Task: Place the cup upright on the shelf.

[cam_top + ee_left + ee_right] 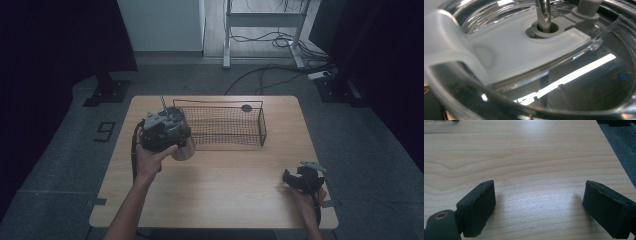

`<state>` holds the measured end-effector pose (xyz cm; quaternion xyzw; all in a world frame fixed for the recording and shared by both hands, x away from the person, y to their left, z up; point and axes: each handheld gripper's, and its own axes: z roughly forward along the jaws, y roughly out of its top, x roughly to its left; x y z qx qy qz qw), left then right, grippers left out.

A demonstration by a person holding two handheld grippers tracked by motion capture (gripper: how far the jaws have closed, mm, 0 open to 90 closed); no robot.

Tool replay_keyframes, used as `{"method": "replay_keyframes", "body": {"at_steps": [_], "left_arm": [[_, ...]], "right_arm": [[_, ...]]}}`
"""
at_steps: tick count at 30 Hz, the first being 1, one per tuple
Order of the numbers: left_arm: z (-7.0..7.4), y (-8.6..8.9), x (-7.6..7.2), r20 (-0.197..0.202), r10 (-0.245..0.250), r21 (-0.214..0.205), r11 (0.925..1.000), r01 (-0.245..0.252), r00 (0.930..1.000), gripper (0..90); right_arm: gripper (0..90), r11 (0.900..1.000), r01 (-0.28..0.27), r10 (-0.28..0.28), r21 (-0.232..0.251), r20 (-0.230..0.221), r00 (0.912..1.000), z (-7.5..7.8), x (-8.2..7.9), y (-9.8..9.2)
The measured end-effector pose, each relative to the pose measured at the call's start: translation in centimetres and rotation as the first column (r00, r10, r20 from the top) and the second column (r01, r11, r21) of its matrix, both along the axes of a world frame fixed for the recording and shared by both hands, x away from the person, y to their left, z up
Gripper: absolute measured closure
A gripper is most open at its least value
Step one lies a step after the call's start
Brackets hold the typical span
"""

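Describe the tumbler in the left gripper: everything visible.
The tumbler is a shiny metal cup with a clear lid and a metal straw through a grey grommet. The left gripper holds it off the table, beside the wire basket's left end. Its body reflects a ceiling light.

The right claw hovers low over the bare wooden table, its 2 black jaws spread wide.

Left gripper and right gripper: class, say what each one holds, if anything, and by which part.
The left gripper holds a metal tumbler at its top, by the lidded rim; the exact contact is hidden. The right gripper holds nothing: its jaws stand open above the bare table.
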<state>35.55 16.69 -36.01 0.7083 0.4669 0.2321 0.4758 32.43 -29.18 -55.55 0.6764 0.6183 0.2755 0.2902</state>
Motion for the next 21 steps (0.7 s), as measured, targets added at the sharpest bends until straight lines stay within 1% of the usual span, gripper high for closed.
{"method": "replay_keyframes", "body": {"at_steps": [3, 5, 7, 10, 14, 17, 19, 20, 21], "left_arm": [[0.2, -0.1, 0.3, 0.002, 0.001, -0.003, 1.0, -0.001, 1.0, 4.1], [0.5, -0.1, 0.7, 0.014, 0.009, -0.005, 0.9999, -0.009, 0.9999, 4.1], [0.6, -0.2, 1.0, 0.016, 0.014, -0.006, 0.9999, -0.014, 0.9998, 4.1], [0.9, -0.3, 1.6, 0.012, 0.023, -0.008, 0.9997, -0.023, 0.9997, 4.1], [1.2, -0.7, 2.4, 0.008, 0.028, 0.004, 0.9996, -0.028, 0.9996, 4.1], [1.3, -0.9, 2.8, 0.005, 0.028, 0.007, 0.9996, -0.028, 0.9996, 4.1], [1.3, -1.0, 3.0, 0.004, 0.028, 0.003, 0.9996, -0.028, 0.9996, 4.1], [1.3, -1.1, 3.4, -0.003, 0.029, -0.004, 0.9996, -0.029, 0.9996, 4.1], [1.3, -1.1, 3.4, -0.003, 0.029, -0.004, 0.9996, -0.029, 0.9996, 4.1]], "right_arm": [[10.8, 1.0, -0.001, 0.001, -0.001, 0.0, 1.0, 0.0, 0.0, 0.0], [10.9, 1.0, -0.001, 0.001, -0.002, 0.001, 1.0, 0.0, 0.0, 0.0], [10.9, 1.0, -0.002, 0.002, -0.001, 0.004, 1.0, 0.0, 0.0, 0.0], [10.9, 1.0, -0.001, 0.001, 0.0, 0.004, 1.0, 0.0, 0.0, 0.0], [10.9, 1.0, -0.001, 0.001, 0.0, 0.004, 1.0, 0.0, 0.0, 0.0], [10.9, 1.0, -0.001, 0.001, 0.0, 0.003, 1.0, 0.0, 0.0, 0.0], [10.9, 1.0, -0.001, 0.001, 0.001, 0.004, 1.0, 0.0, 0.0, 0.0], [10.9, 1.0, -0.001, 0.001, -0.001, 0.004, 1.0, 0.0, 0.0, 0.0], [10.9, 1.0, -0.002, 0.002, 0.0, 0.001, 1.0, 0.0, 0.0, 0.0]]}}
